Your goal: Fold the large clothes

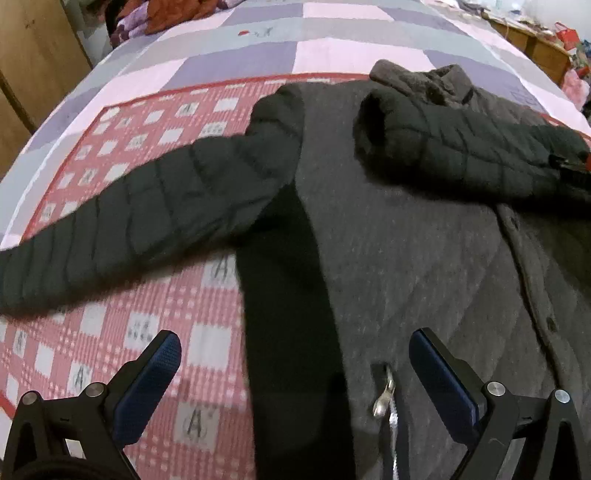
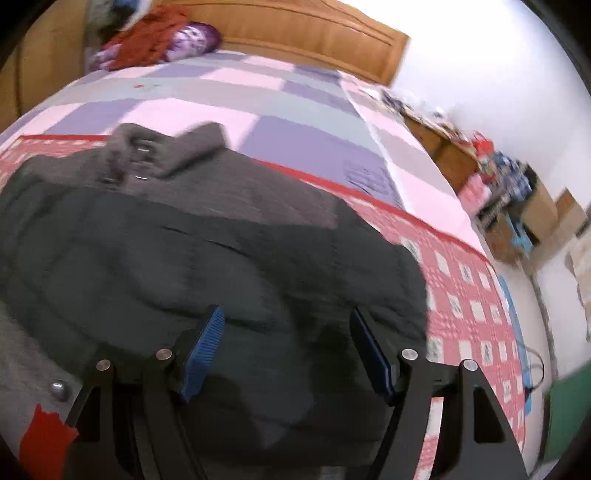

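Where the two wrist views overlap, one garment fills both, and the findings are these.

Garment: a dark grey quilted jacket (image 1: 406,240) lies spread front-up on the bed, collar (image 1: 424,79) toward the headboard.
Left-view sleeve: one black quilted sleeve (image 1: 129,221) stretches out sideways across the red-and-white checked sheet (image 1: 147,350).
Folded sleeve: the other sleeve (image 1: 461,147) lies folded across the chest, its cuff near the collar.
Zip: a metal zipper pull (image 1: 384,395) shows on the jacket front, between the left fingers.
Left gripper: the left gripper (image 1: 295,373) hovers above the jacket's side edge, jaws spread wide, nothing between the blue pads (image 1: 147,384).
Right gripper: the right gripper (image 2: 288,347) hangs over the folded sleeve (image 2: 221,258), jaws parted and empty; contact with the cloth cannot be told through the blur.
Bedding: a pink, grey and purple patchwork cover (image 2: 258,110) lies beyond the checked sheet.
Surroundings: a wooden headboard (image 2: 314,33) and a heap of red and purple cloth (image 2: 159,37) stand at the far end.
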Available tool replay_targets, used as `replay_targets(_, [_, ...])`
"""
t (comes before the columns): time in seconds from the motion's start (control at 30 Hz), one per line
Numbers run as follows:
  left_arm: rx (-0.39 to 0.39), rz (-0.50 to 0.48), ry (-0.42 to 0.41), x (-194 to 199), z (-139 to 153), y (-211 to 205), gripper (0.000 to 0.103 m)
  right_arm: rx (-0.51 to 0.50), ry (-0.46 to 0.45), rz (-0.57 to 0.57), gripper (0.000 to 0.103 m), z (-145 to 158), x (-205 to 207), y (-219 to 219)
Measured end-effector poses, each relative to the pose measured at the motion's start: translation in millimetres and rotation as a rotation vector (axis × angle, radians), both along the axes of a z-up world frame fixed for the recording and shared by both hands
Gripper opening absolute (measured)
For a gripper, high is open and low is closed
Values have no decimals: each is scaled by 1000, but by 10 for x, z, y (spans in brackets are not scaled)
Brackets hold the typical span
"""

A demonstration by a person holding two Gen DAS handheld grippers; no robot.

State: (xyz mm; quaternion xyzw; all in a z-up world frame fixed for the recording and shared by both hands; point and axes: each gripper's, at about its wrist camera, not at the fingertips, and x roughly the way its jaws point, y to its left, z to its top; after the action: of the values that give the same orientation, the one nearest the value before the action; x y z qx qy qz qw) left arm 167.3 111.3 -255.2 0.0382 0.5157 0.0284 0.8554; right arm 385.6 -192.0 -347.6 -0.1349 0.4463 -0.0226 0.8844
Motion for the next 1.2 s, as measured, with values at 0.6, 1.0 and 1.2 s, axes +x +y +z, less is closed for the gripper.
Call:
replay_targets(0.6, [10,-27,-59,2136,-481,-875,103,6,79,-46,73,-164,-50,-605])
replay_targets(1.0, [-22,36,-26,1788,-715,-754,103,84,22,66,74,22,-281,-952])
replay_targets(1.2, [27,27,0,1878,-784,-804,103,43,6,-37,74,9,76,-931])
